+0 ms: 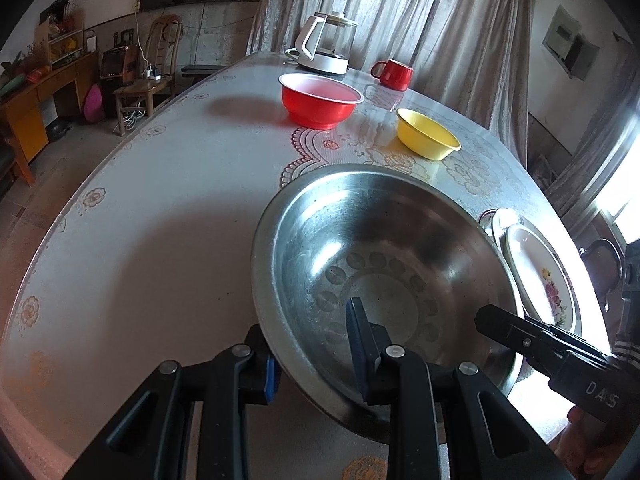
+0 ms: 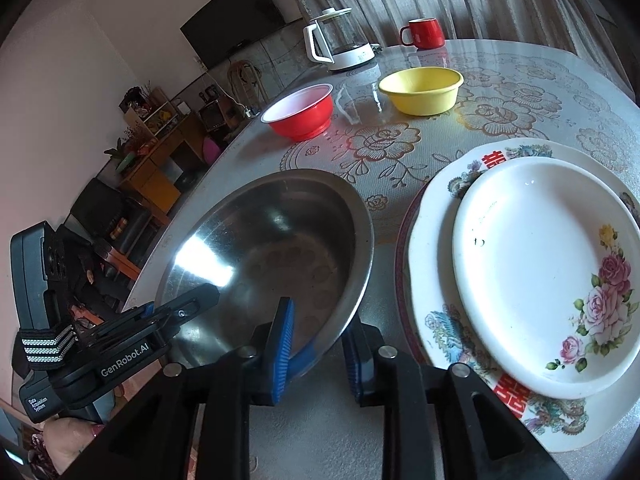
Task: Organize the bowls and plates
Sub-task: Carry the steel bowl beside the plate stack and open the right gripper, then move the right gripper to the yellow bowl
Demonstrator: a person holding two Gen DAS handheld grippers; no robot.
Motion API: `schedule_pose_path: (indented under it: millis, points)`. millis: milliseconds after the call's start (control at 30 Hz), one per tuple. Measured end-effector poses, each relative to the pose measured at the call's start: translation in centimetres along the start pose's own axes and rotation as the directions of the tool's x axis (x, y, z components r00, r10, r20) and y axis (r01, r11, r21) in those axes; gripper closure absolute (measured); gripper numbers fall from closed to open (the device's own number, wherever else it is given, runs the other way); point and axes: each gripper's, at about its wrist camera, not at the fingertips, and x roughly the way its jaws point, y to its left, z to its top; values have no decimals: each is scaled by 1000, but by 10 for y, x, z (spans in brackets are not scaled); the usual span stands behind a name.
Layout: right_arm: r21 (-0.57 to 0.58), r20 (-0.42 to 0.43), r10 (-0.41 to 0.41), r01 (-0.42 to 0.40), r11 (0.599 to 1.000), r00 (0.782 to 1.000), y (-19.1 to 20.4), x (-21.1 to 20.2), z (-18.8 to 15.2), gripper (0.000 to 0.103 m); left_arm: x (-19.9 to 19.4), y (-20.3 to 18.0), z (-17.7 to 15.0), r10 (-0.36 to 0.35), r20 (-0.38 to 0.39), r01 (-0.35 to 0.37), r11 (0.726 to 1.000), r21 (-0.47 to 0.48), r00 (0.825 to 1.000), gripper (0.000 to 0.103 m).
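A large steel basin (image 1: 384, 264) sits at the near edge of the table; it also shows in the right wrist view (image 2: 276, 248). My left gripper (image 1: 316, 356) straddles its left rim, one finger inside and one outside, with gaps to the metal. My right gripper (image 2: 320, 352) straddles its right rim the same way. A red bowl (image 1: 320, 100) and a yellow bowl (image 1: 428, 134) stand farther back. A small white floral plate (image 2: 548, 272) lies stacked on a bigger patterned plate (image 2: 436, 320) right of the basin.
A white and glass kettle (image 1: 326, 50) and a red mug (image 1: 394, 74) stand at the table's far edge by the curtain. The round table (image 1: 160, 220) has a glossy floral cover. Chairs and wooden furniture stand beyond its left side.
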Motion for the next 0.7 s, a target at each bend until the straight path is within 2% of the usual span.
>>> schedule_pose_path:
  millis: [233, 333, 400, 533, 600, 700]
  points:
    - [-11, -2, 7, -7, 1000, 1000, 3, -3, -4, 74, -1, 1, -2, -14, 5, 15, 1000, -4, 1000, 75]
    - [-14, 5, 6, -5, 1000, 1000, 3, -6, -5, 74, -5, 1, -2, -26, 15, 26, 1000, -8, 1000, 65]
    - [-32, 12, -7, 7, 999, 1000, 4, -8, -6, 74, -10, 0, -2, -5, 28, 5, 1000, 5, 1000, 54]
    - [-31, 17, -16, 16, 999, 1000, 2, -11, -6, 74, -15, -5, -1, 26, 48, -28, 999, 27, 999, 50]
    - [-32, 15, -25, 25, 999, 1000, 1, -11, -6, 74, -17, -6, -1, 30, 52, -31, 999, 32, 998, 43]
    - [-33, 13, -23, 24, 999, 1000, 0, -12, -6, 73, -19, -7, -1, 43, 53, -45, 998, 38, 998, 42]
